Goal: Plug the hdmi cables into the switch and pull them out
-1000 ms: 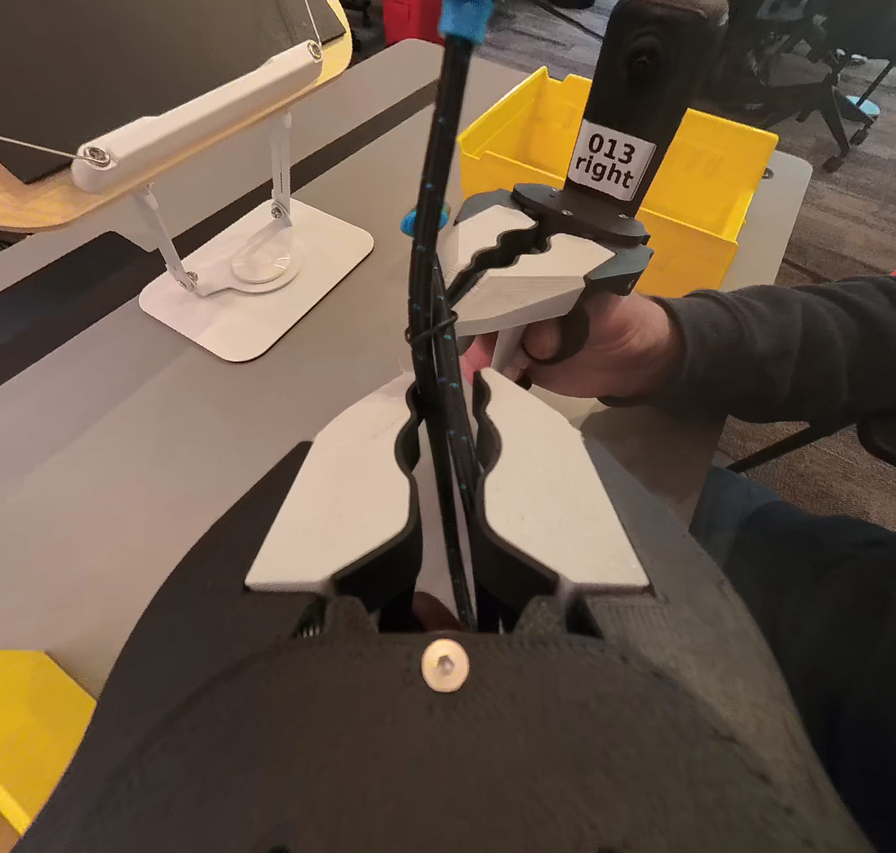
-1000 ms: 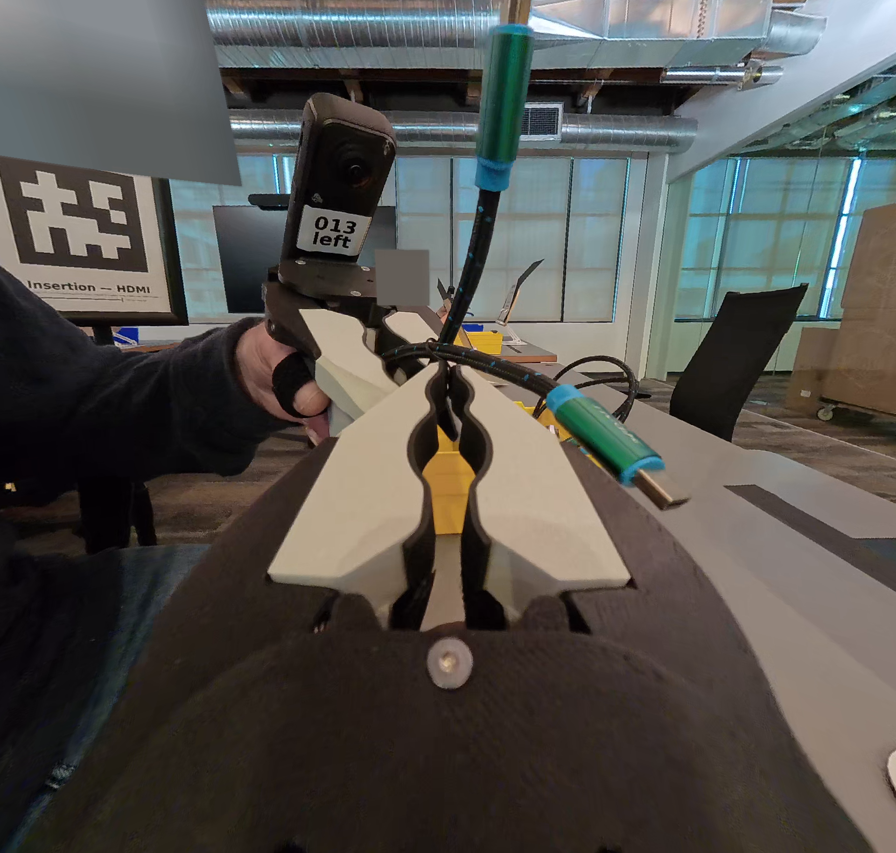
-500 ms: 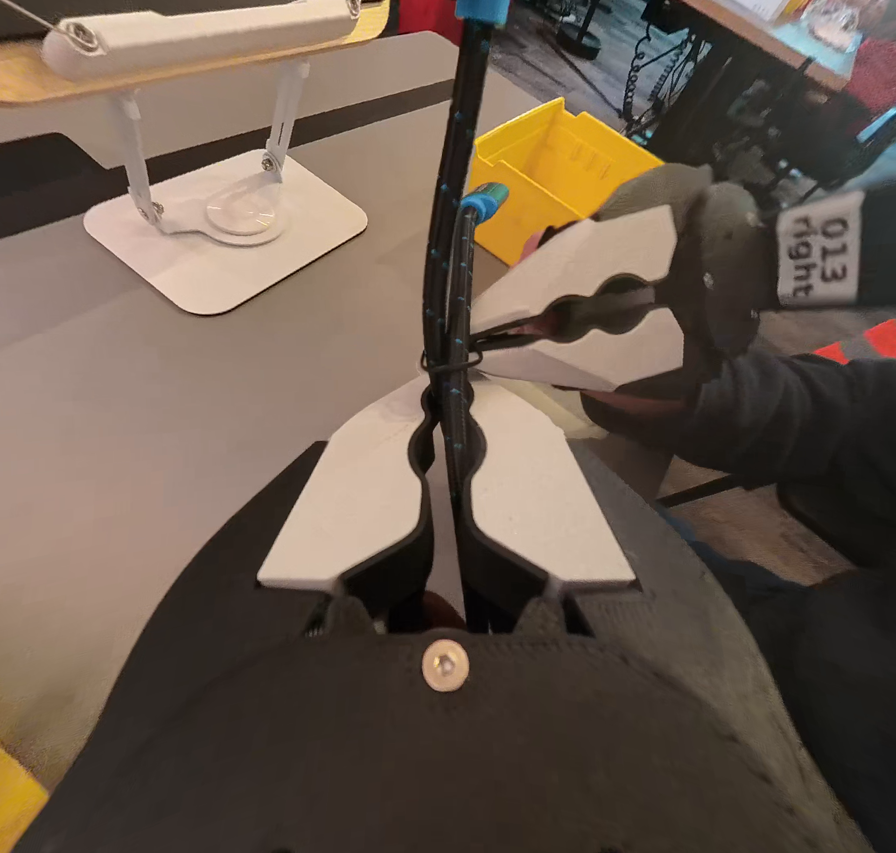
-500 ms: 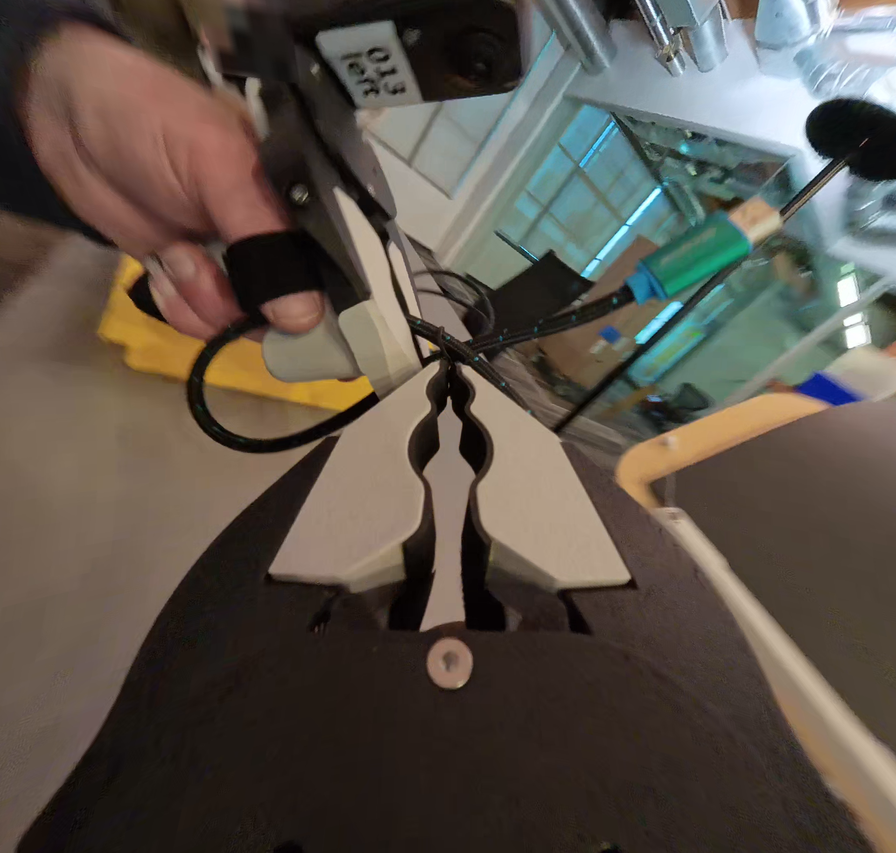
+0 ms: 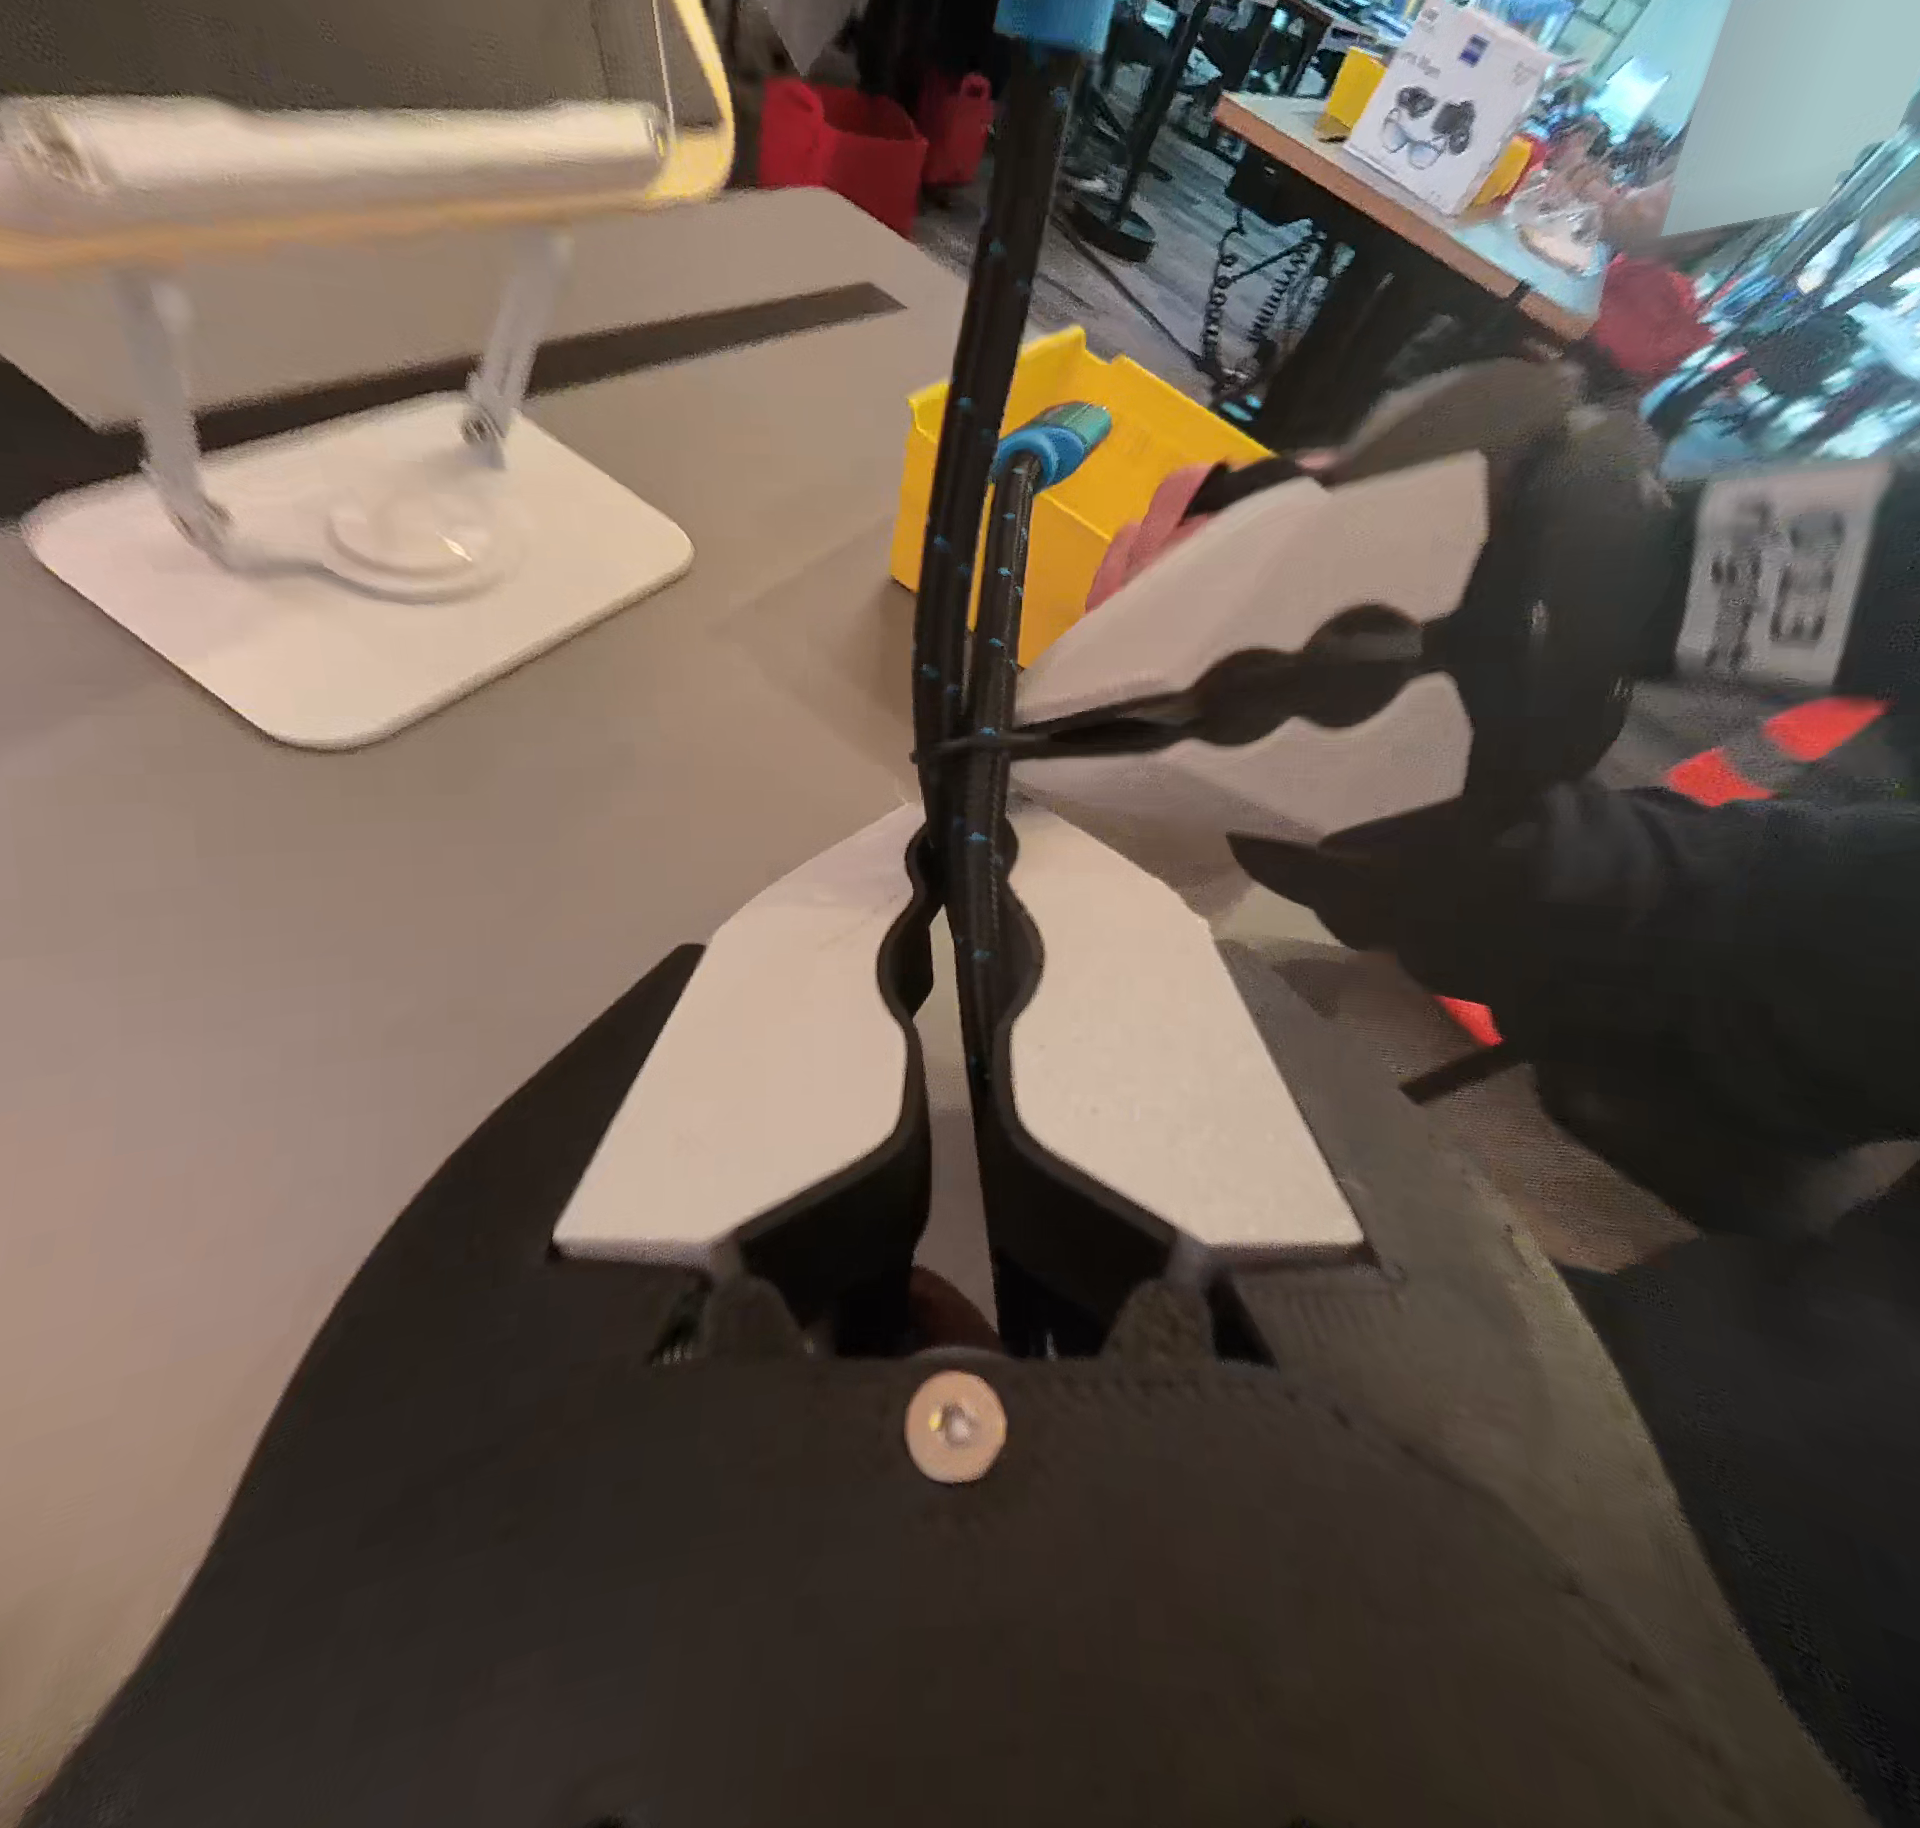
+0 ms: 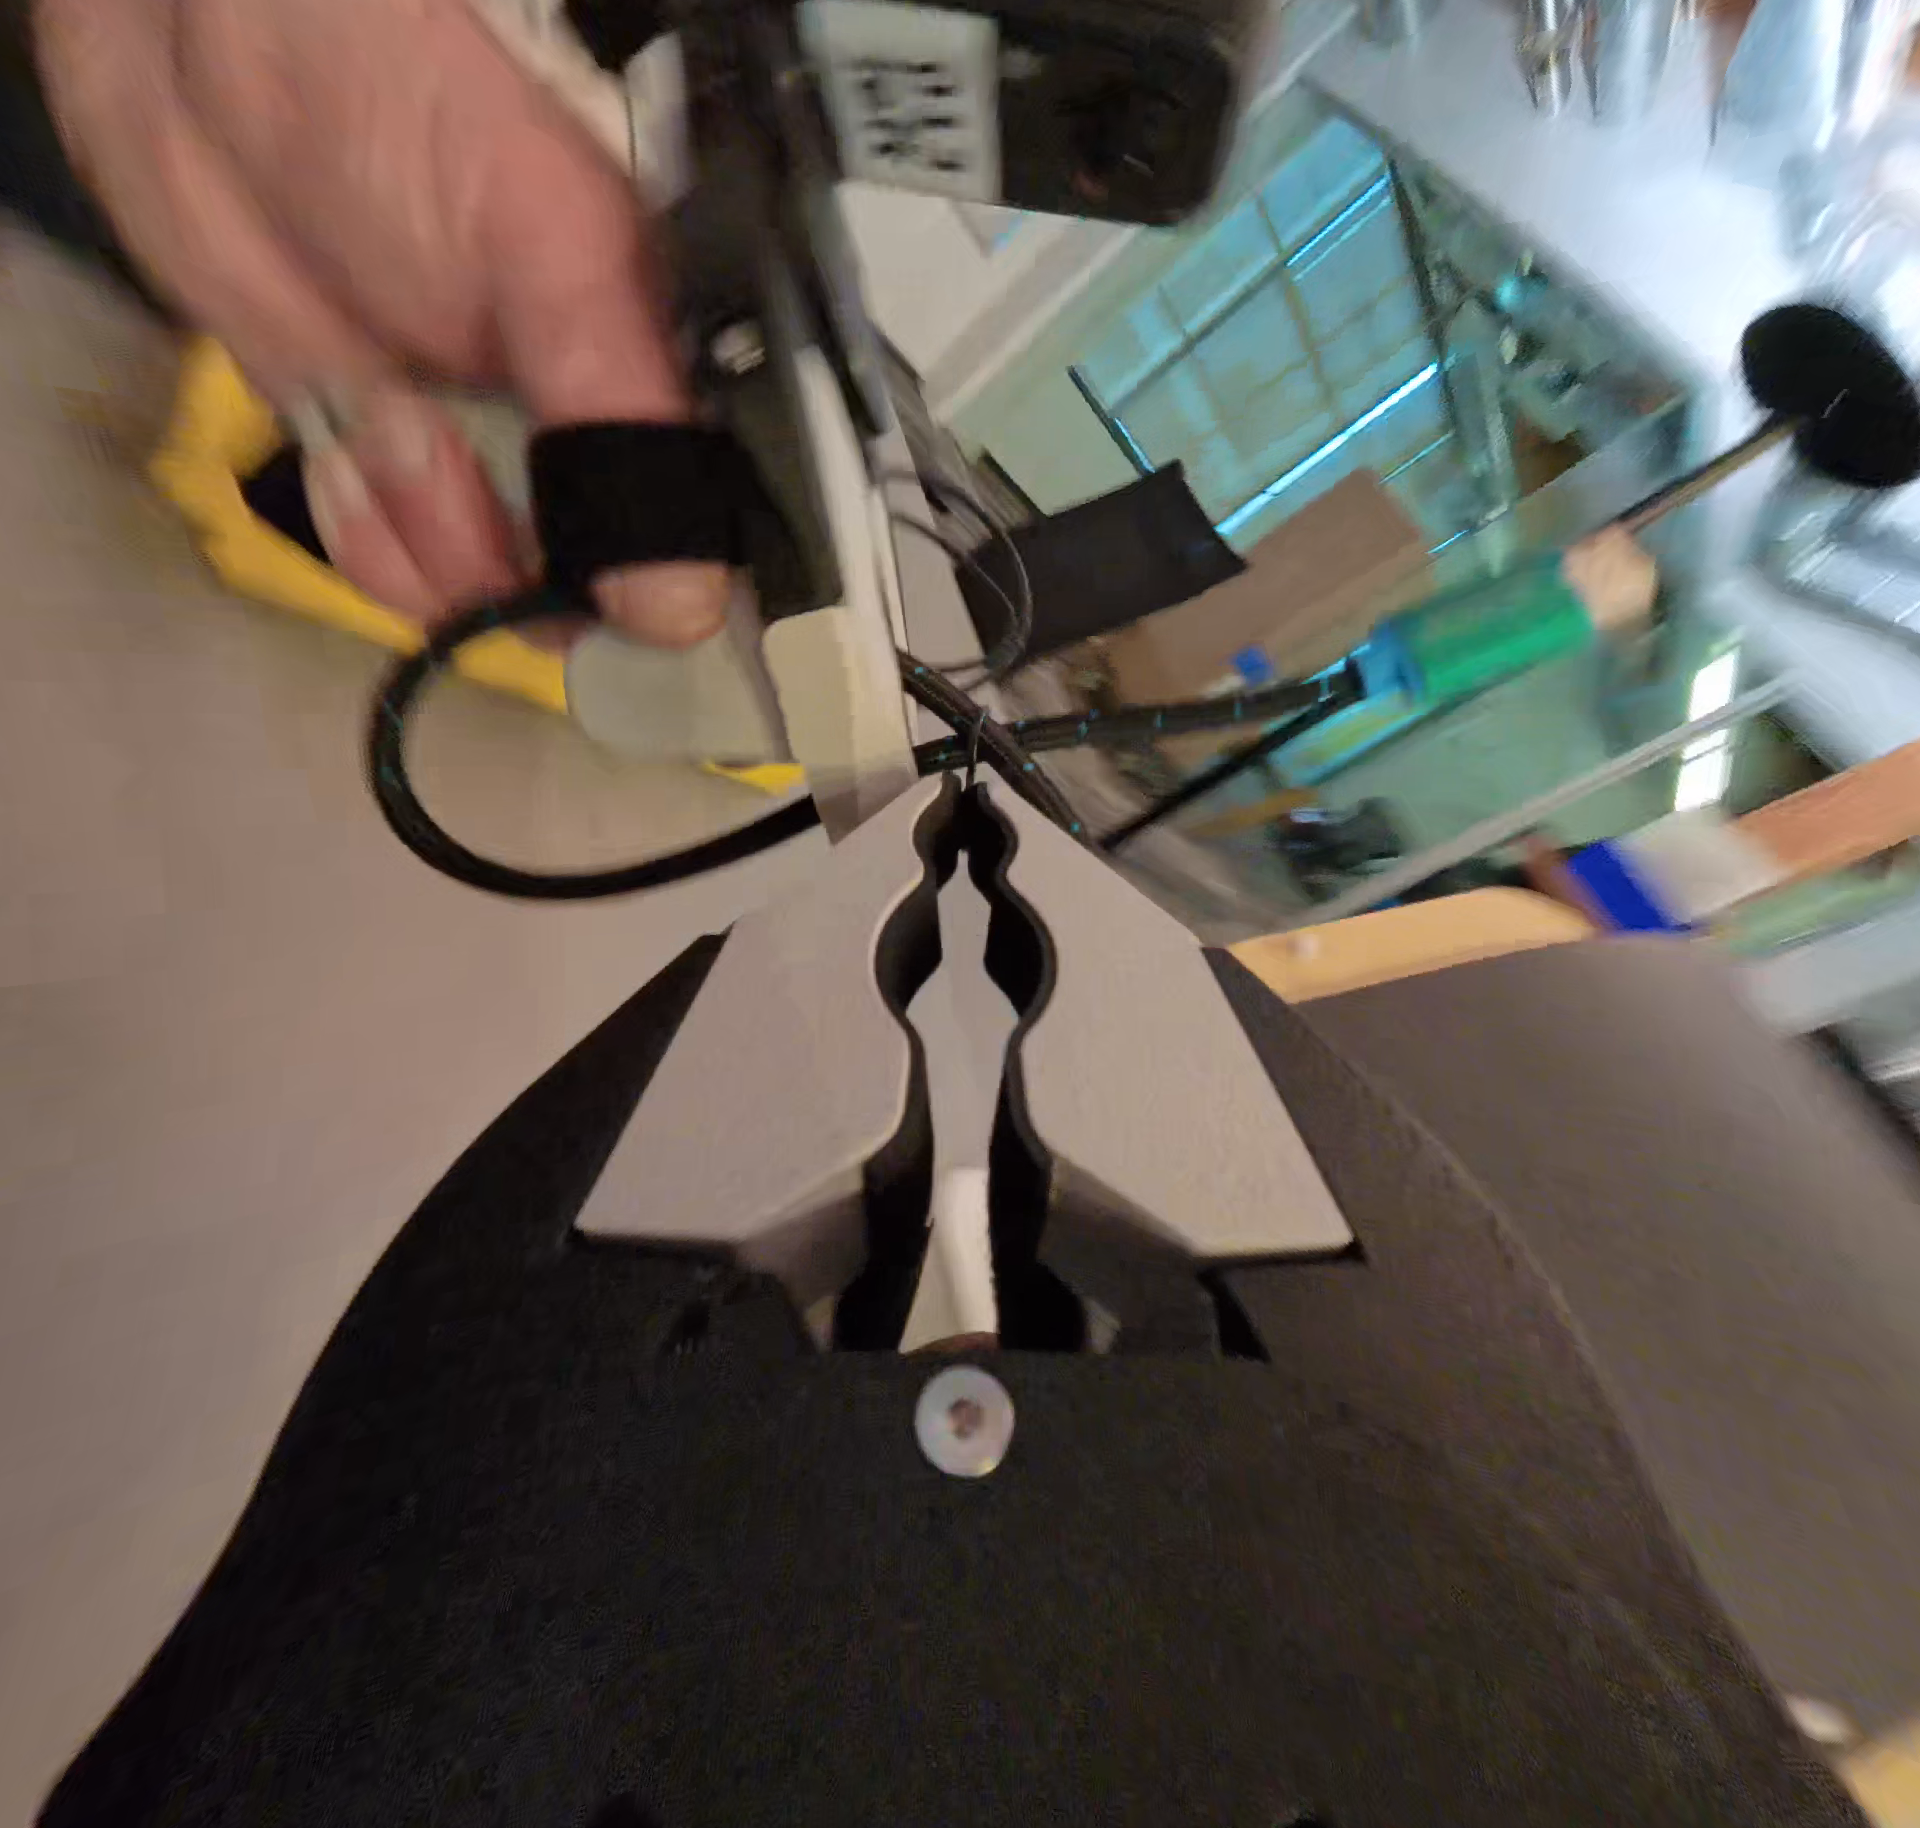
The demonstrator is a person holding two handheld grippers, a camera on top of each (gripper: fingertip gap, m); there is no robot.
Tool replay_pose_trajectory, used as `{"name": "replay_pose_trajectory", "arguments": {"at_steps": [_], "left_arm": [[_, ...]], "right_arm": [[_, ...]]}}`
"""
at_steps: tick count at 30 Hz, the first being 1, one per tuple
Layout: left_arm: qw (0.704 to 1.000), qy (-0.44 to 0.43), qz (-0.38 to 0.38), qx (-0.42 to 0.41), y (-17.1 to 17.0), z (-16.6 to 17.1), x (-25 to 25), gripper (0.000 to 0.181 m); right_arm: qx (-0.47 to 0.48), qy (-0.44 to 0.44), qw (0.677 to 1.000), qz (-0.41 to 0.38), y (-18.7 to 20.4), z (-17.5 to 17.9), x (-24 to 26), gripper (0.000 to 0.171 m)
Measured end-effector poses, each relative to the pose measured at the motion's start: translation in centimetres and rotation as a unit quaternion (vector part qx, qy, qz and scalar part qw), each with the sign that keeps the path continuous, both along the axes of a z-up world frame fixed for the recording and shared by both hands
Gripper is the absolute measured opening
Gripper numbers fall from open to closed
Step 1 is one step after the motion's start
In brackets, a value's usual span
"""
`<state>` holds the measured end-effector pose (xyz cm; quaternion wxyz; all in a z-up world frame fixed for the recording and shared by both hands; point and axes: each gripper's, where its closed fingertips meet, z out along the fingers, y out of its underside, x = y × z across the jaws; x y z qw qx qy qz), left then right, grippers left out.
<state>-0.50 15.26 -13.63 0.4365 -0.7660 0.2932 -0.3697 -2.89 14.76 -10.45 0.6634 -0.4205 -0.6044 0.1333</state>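
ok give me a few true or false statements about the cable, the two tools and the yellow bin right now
1. The left tool is shut on the cable. True.
2. The right tool pinches the thin tie around the doubled cable. True.
3. The yellow bin sits on the floor. False: it sits on the grey table.
4. Both cable plugs are pushed into a switch. False: the green plug hangs free in the air, and no switch is visible.
5. The white stand rests on the table to the left of the cable. True.
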Motion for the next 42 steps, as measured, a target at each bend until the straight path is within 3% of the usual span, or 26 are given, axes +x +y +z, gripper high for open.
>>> {"name": "replay_pose_trajectory", "arguments": {"at_steps": [2, 6, 11, 14, 18, 21, 25, 31, 42], "left_arm": [[0.998, 0.028, 0.008, 0.05, 0.0, 0.9, 0.0, 0.004], [0.986, 0.072, 0.016, 0.147, 0.0, 1.8, -0.1, 0.004], [0.952, 0.102, 0.002, 0.29, -0.7, 3.7, 0.4, 0.004], [0.914, 0.144, -0.014, 0.379, -1.2, 4.2, 0.4, 0.004], [0.839, 0.202, -0.011, 0.504, -1.5, 4.7, 0.2, 0.005], [0.795, 0.239, -0.003, 0.557, -1.4, 5.4, 0.3, 0.004], [0.767, 0.257, 0.007, 0.588, -1.1, 6.0, 0.7, 0.005], [0.761, 0.262, 0.015, 0.593, -0.6, 5.8, 1.1, 0.013], [0.828, 0.233, -0.014, 0.509, 0.1, 3.9, 1.4, 0.033]], "right_arm": [[-0.152, 0.081, 0.984, 0.047, -0.4, 0.9, 0.2, 0.0], [-0.398, 0.197, 0.883, 0.15, -1.3, 1.9, 0.4, 0.0], [-0.561, 0.27, 0.728, 0.286, -3.0, 3.5, 1.1, 0.0], [-0.6, 0.267, 0.678, 0.33, -4.2, 3.5, 1.1, 0.0], [-0.615, 0.262, 0.652, 0.358, -5.8, 3.5, 1.1, 0.0], [-0.611, 0.268, 0.65, 0.364, -6.1, 3.6, 1.3, 0.0], [-0.591, 0.285, 0.663, 0.361, -5.9, 4.0, 2.0, 0.0], [-0.577, 0.308, 0.658, 0.373, -5.7, 4.4, 2.8, 0.0], [-0.577, 0.343, 0.654, 0.35, -3.6, 3.4, 4.1, 0.0]]}}
